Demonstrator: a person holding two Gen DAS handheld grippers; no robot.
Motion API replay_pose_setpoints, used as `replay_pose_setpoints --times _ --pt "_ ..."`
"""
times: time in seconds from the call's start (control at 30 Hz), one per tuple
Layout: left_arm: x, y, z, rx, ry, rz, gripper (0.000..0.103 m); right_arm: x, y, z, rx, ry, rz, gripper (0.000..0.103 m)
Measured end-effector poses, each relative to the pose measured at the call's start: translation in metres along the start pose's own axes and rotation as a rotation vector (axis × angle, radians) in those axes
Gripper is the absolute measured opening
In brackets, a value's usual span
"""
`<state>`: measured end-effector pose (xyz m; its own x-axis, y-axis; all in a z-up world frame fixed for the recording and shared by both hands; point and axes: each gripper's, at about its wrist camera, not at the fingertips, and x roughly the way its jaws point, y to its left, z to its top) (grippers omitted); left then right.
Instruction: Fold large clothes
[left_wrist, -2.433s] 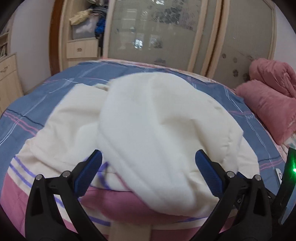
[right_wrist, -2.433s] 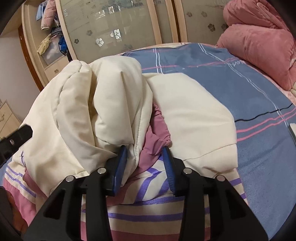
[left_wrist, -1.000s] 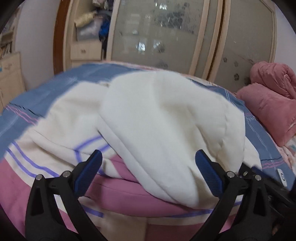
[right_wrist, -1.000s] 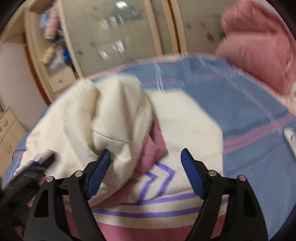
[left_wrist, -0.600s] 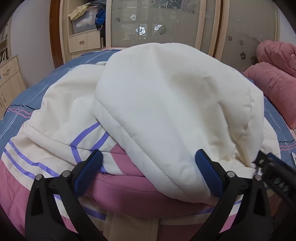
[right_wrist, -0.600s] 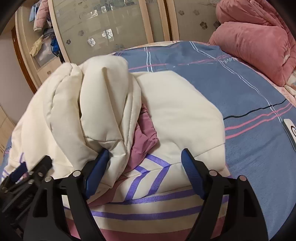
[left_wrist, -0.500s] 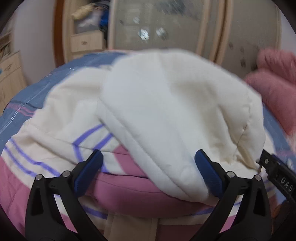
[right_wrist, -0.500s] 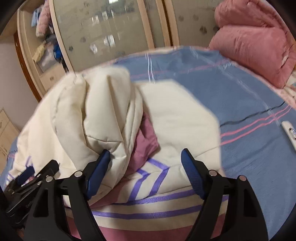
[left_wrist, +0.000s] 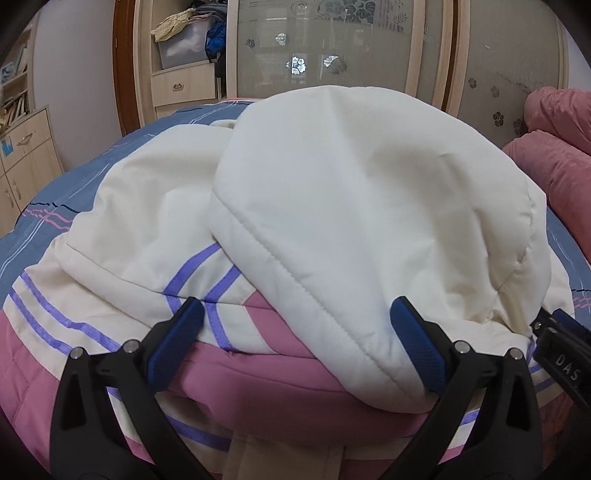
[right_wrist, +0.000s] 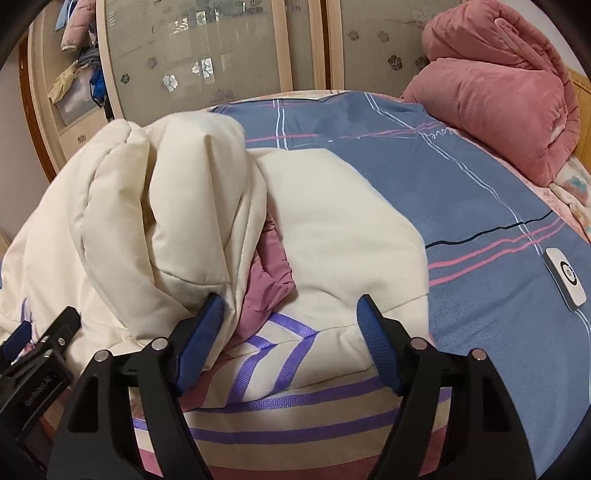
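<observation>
Jacket (right_wrist: 332, 229) hem at bed (right_wrist: 461, 192) edge | bare sheet rightward | both hand-held grippers (left_wrist: 295, 332) (right_wrist: 291, 332) wide, empty

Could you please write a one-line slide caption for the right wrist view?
Open right gripper poised over a cream-and-pink padded jacket on the blue bedsheet.

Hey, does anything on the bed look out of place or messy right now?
Yes. The cream jacket is bunched: one padded part humps up, pink lining showing. A small white device lies loose on the blue sheet.
</observation>
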<state>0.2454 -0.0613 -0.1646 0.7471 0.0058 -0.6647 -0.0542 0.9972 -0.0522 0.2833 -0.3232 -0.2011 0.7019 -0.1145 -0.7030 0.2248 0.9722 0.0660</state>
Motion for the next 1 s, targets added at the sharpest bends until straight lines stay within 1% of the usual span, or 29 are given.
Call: replay_pose_setpoints --times 0.1,0.17,0.23,0.3,0.33,0.37,0.4,0.43,0.47,0.5,0.53,0.57,0.6,0.67,0.73,0.77,0.93,1.0 --pt "-0.004 0.001 0.003 0.0 -0.002 0.0 0.101 0.002 -0.007 0.004 0.036 0.002 0.041 0.078" --pt "-0.026 0.005 0.006 -0.019 -0.087 -0.009 0.101 -0.006 -0.012 0.007 0.056 -0.009 0.072 0.078" --pt "-0.041 0.006 0.006 -0.012 -0.148 0.004 0.101 -0.02 -0.014 0.009 0.068 -0.034 0.076 0.078" --pt "-0.041 0.004 0.008 0.014 -0.134 0.005 0.101 -0.045 -0.013 0.015 0.063 -0.121 0.071 0.078" --pt "-0.037 0.003 0.007 0.025 -0.113 0.004 0.101 -0.06 -0.012 0.017 0.055 -0.19 0.09 0.078" --pt "-0.032 0.004 0.005 0.026 -0.097 0.006 0.101 -0.071 -0.01 0.018 0.045 -0.237 0.117 0.078" --pt "-0.027 0.004 0.003 0.02 -0.079 0.003 0.101 -0.079 -0.008 0.018 0.038 -0.264 0.149 0.078" --pt "-0.018 0.007 0.0 0.004 -0.042 -0.003 0.101 -0.081 -0.006 0.019 0.03 -0.265 0.174 0.078" --pt "-0.012 0.009 -0.002 -0.01 -0.021 -0.009 0.101 -0.079 -0.004 0.019 0.022 -0.25 0.197 0.078" --pt "-0.009 0.011 -0.003 -0.018 -0.019 -0.015 0.101 -0.075 -0.003 0.017 0.02 -0.235 0.212 0.076" --pt "-0.008 0.012 -0.003 -0.022 -0.022 -0.018 0.101 -0.068 -0.003 0.016 0.017 -0.214 0.224 0.072" --pt "-0.008 0.012 -0.003 -0.02 -0.022 -0.016 0.101 -0.056 -0.001 0.014 0.012 -0.169 0.22 0.061" --pt "-0.008 0.011 -0.004 -0.017 -0.025 -0.013 0.101 -0.046 0.001 0.012 0.015 -0.127 0.205 0.055" --pt "-0.007 0.01 -0.005 -0.014 -0.028 -0.011 0.101 -0.02 -0.003 0.007 0.058 -0.032 0.188 0.055" --pt "-0.006 0.008 -0.006 -0.007 -0.03 -0.008 0.101 -0.006 -0.009 0.005 0.094 0.006 0.195 0.058" --pt "-0.006 0.008 -0.006 -0.005 -0.031 -0.006 0.101 -0.002 -0.011 0.005 0.098 0.013 0.194 0.061" --pt "-0.005 0.005 -0.008 -0.007 -0.035 -0.007 0.101 -0.002 -0.006 0.005 0.07 0.006 0.168 0.064" --pt "-0.006 0.005 -0.008 -0.007 -0.033 -0.007 0.101 -0.006 -0.002 0.004 0.051 -0.01 0.152 0.07"
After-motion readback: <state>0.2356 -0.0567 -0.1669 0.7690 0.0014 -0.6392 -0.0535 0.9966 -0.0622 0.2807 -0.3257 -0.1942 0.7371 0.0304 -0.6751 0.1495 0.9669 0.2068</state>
